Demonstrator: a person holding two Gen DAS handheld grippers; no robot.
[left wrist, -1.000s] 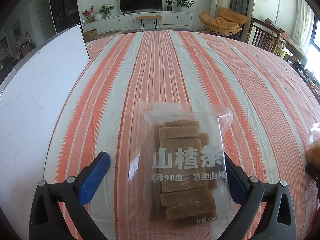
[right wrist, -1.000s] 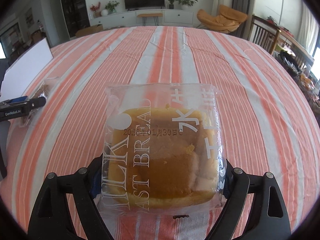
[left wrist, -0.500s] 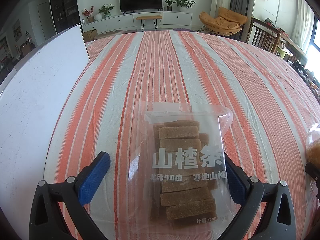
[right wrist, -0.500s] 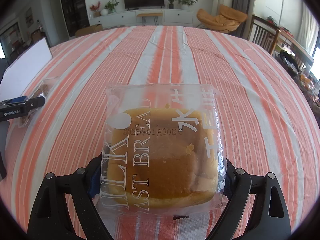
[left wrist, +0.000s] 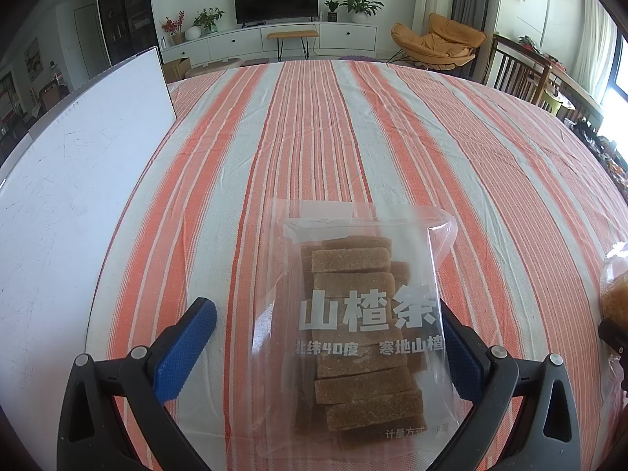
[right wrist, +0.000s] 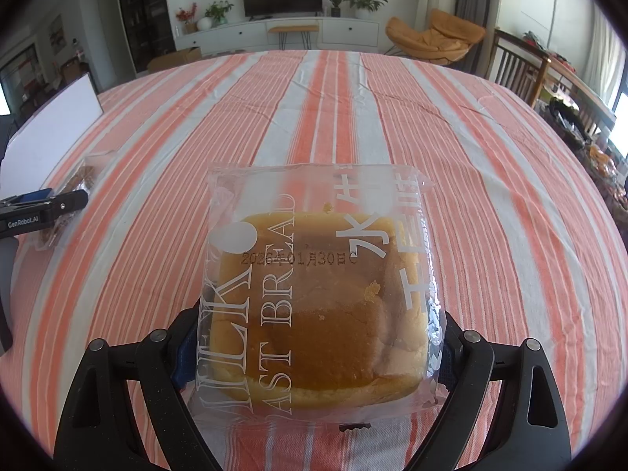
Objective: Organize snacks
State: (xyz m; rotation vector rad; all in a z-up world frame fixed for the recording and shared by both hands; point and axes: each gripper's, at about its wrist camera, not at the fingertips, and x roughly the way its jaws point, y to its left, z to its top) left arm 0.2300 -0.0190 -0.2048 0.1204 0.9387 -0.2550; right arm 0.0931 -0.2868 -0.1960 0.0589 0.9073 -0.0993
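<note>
Clear-wrapped bread (right wrist: 314, 306) is sitting gripped in the right gripper (right wrist: 314, 353); left gripper (left wrist: 327, 347), jaws open, is straddling the hawthorn bag (left wrist: 353, 329).

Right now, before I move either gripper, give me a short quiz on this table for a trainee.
1. True or false: the left gripper is clamped shut on the hawthorn bag.
2. What sits between the fingers of the right gripper? A: bread bag. B: soda can. C: banana.
3. Fill in: in the left wrist view, the white board stands to the ___ of the hawthorn bag.

Key: 1 false, its left pad is clear of the bag. 2 A. 3 left.
</note>
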